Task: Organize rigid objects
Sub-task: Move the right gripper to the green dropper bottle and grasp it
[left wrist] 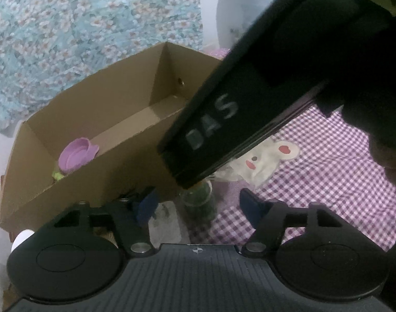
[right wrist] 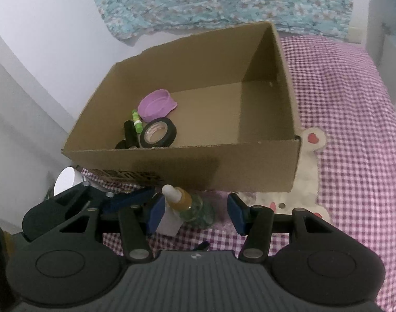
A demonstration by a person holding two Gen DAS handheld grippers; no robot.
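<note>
Inside cardboard box (right wrist: 250, 166), purple lid (right wrist: 156, 104), black tape roll (right wrist: 158, 132)

Purple-and-white checked bedcover (right wrist: 354, 130) with a cream cartoon-animal patch (right wrist: 312, 161), blue floral cloth (right wrist: 224, 2) hanging behind against a white wall (right wrist: 28, 39), white furniture (right wrist: 387, 52) at the right edge.

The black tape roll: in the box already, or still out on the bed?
In. The black tape roll sits inside the cardboard box, beside the purple lid.
</note>
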